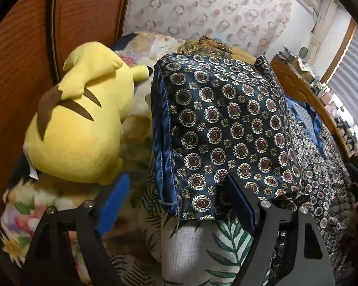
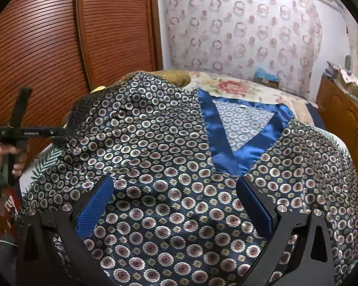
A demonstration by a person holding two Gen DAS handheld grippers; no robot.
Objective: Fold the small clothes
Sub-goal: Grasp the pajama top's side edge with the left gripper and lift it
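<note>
Right wrist view: a dark navy satin top printed with round medallions and trimmed with a bright blue V-neck band (image 2: 202,143) lies spread across the bed, filling the space under and ahead of the right tongs (image 2: 176,205). These tongs stand wide open with the blue pads well apart, holding nothing, and hover over the middle of the garment, the point of the V-neck just ahead between the pads. To the far left of them, the left tongs (image 2: 59,134) meet the garment's left sleeve edge, which stands lifted; whether the fabric is actually pinched there is hard to tell from this side.

In the left wrist view, the left tongs (image 1: 176,205) are spread wide, and the sleeve (image 1: 217,128) with its blue stitched hem rises directly ahead between the pads, its lower edge lying against the right pad. A grip on it cannot be confirmed. Under the sleeve lies a white bedcover with green palm leaves (image 1: 202,245). Left of these tongs rests a yellow plush toy with brown stripes (image 1: 78,128), and behind it a reddish-brown slatted wooden wardrobe door (image 1: 23,47).
</note>
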